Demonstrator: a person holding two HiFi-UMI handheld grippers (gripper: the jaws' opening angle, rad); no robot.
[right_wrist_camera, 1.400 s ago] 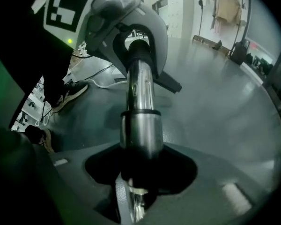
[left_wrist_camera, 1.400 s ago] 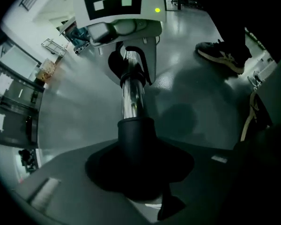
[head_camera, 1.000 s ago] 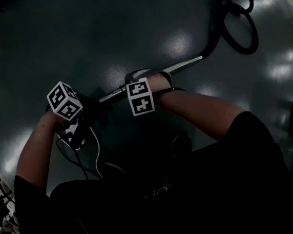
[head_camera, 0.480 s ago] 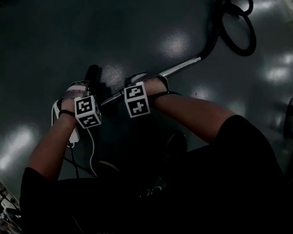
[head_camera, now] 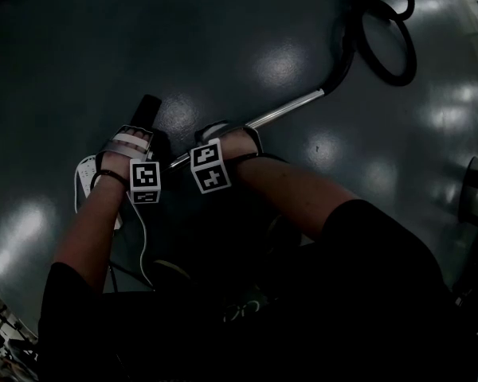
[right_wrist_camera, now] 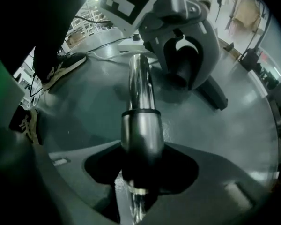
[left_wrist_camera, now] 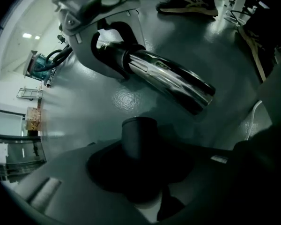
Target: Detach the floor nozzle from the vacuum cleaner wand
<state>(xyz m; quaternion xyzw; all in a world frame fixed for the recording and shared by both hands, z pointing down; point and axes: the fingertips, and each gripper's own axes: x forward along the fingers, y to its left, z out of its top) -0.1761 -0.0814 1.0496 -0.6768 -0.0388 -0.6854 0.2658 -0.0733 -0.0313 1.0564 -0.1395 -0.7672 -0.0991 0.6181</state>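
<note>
The left gripper (left_wrist_camera: 139,186) has its jaws closed on the floor nozzle's dark neck (left_wrist_camera: 139,135), low centre of its view. The right gripper (right_wrist_camera: 139,177) clamps the chrome wand (right_wrist_camera: 140,83), whose open end sits apart from the neck, above the floor (left_wrist_camera: 84,121).

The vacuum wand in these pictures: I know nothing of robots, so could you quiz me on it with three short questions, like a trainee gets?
1. True or false: the right gripper is closed on the shiny wand.
2. What does the left gripper hold? A) a dark tube B) the black hose C) a shoe
3. In the left gripper view, is the wand's near end joined to the dark tube or apart from it?
Key: 1 true; 2 A; 3 apart.
</note>
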